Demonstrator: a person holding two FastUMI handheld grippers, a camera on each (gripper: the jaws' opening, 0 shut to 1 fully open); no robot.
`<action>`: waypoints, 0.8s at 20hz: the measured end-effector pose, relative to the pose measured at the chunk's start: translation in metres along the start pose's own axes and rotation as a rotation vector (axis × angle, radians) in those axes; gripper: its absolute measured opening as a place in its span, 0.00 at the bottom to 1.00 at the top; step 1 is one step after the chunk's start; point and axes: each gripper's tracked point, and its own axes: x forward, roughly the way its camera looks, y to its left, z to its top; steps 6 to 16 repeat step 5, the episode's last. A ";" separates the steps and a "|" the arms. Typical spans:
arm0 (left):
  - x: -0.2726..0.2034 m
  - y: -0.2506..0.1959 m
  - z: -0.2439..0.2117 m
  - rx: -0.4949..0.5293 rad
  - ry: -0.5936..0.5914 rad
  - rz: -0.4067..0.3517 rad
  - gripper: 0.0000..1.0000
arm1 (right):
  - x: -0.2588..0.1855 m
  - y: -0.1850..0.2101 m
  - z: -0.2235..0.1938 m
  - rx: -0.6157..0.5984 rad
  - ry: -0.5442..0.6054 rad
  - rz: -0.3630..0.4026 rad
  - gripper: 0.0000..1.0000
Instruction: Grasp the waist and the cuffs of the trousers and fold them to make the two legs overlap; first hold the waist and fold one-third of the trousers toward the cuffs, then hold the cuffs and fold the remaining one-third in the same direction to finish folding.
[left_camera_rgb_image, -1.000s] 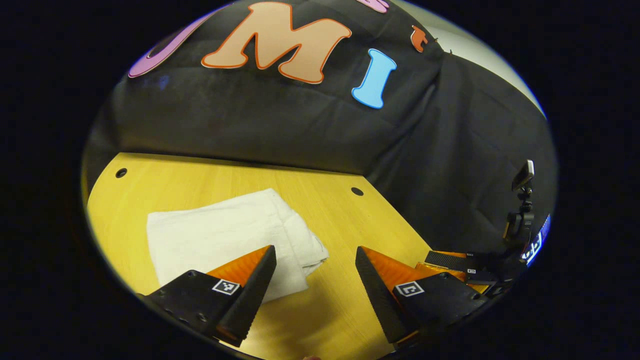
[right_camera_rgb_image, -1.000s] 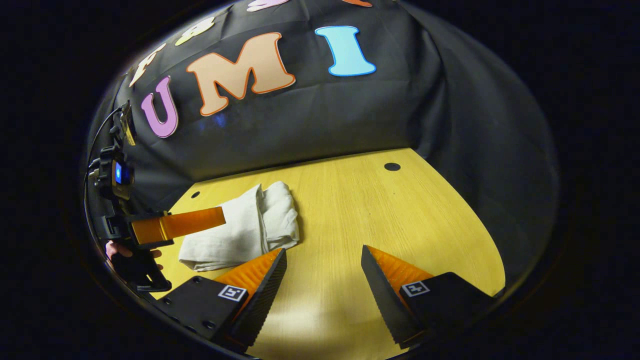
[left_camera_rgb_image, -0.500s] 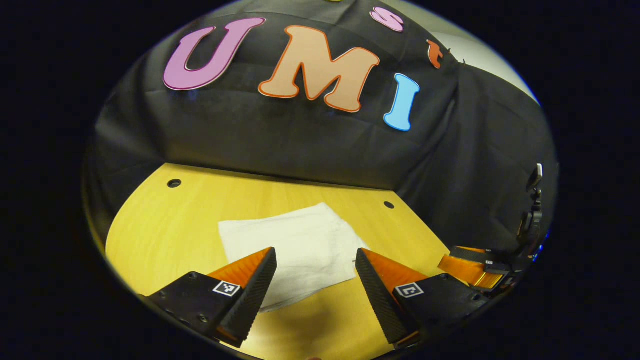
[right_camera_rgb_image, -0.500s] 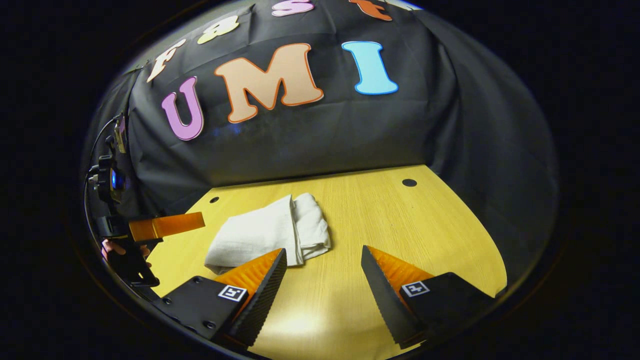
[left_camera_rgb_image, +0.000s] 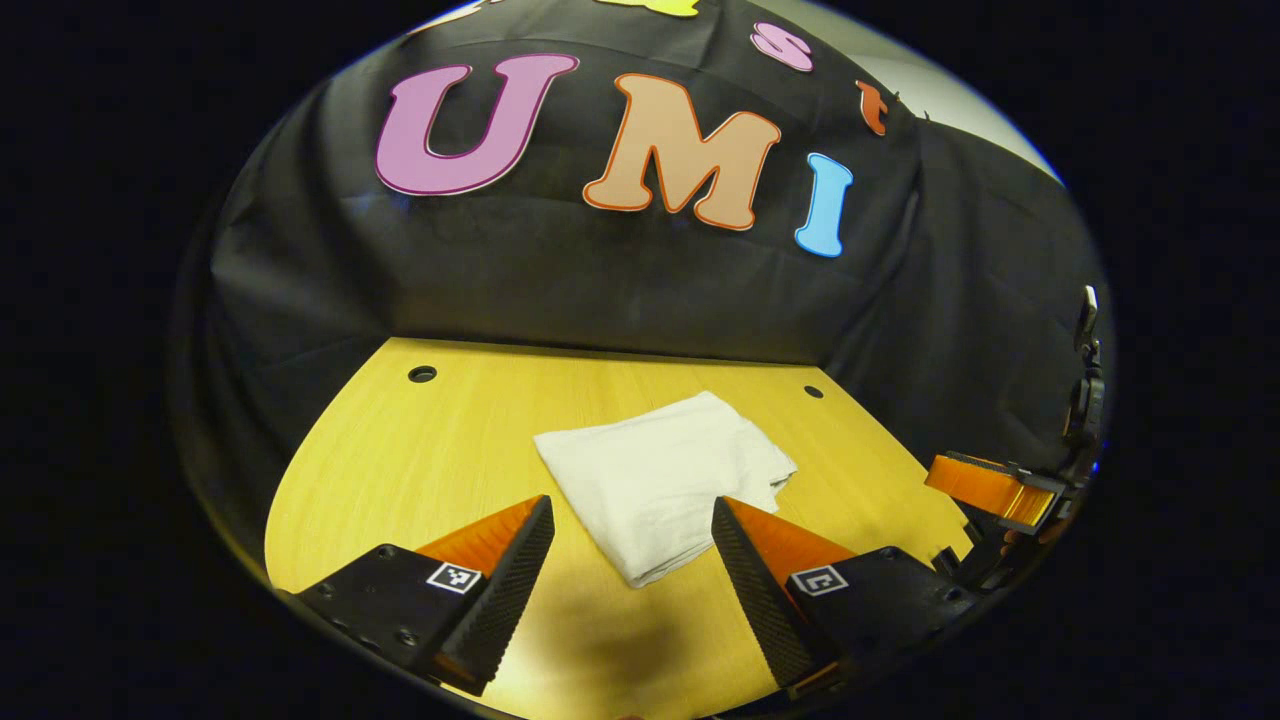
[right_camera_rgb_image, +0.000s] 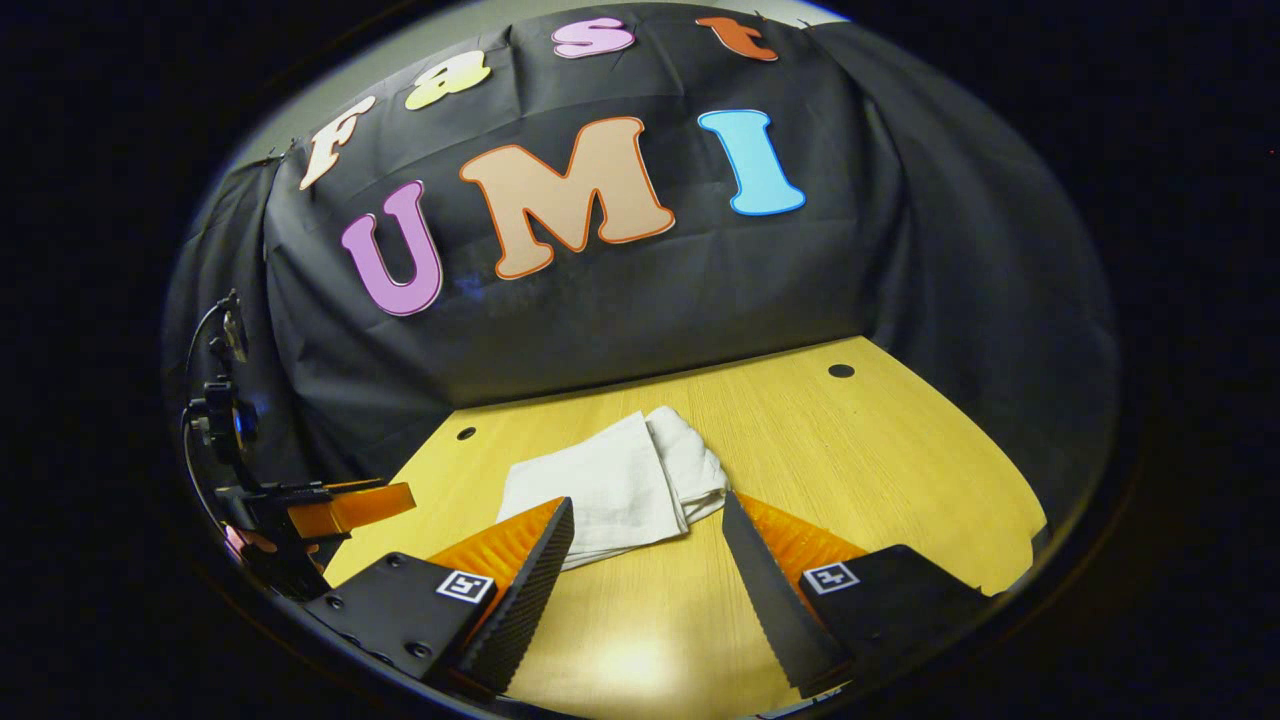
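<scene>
trousers (left_camera_rgb_image: 665, 475) lying folded, soft and light, mid-surface (left_camera_rgb_image: 420, 470) | we're judging the layered edge best to pinch | left hand-held gripper (left_camera_rgb_image: 632, 560) and right hand-held gripper (right_camera_rgb_image: 648, 570) gaping wide, holding nothing

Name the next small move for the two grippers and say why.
Probably draw both back and stop: the white trousers already lie as a compact folded bundle on the table, and the left gripper and right gripper are open, apart from the cloth.

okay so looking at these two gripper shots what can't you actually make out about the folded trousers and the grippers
- Trousers, left gripper view: the near right corner sits behind the left gripper's finger.
- Trousers, right gripper view: the near edge is behind the right gripper's finger.
- Either view: waist and cuffs cannot be told apart in the bundle.
- Left gripper, right gripper view: its jaws' state cannot be told.
</scene>
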 end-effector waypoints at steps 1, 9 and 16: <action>-0.003 0.005 -0.003 0.005 0.009 0.000 0.96 | -0.002 0.002 -0.003 -0.005 -0.005 -0.012 0.97; -0.007 0.020 -0.012 0.038 0.036 0.007 0.96 | -0.012 0.006 -0.013 -0.009 -0.013 -0.047 0.97; -0.007 0.020 -0.012 0.038 0.036 0.007 0.96 | -0.012 0.006 -0.013 -0.009 -0.013 -0.047 0.97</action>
